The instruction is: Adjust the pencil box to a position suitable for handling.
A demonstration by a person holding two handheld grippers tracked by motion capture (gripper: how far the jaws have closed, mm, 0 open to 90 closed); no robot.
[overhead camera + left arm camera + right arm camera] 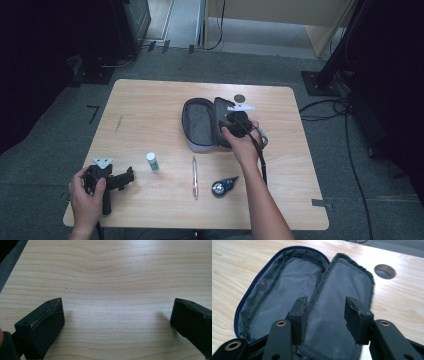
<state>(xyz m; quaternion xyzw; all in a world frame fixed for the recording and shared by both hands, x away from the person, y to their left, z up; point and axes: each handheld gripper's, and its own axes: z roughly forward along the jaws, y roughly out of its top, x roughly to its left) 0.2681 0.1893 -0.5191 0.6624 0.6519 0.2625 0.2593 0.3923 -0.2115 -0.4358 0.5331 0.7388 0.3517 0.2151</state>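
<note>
Right gripper view: open pencil case (287,302) beneath right hand-held gripper (325,315), jaws apart

open pouch (200,125) ahead, pen (195,177) near, bare wood left

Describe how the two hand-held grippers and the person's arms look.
Both hand-held grippers are black. The left hand-held gripper carries a grey three-cornered plate, as does the right hand-held gripper, which trails a black cable. Its jaws show brass-coloured rivets and worn pads. The forearms are bare, no sleeves.
</note>
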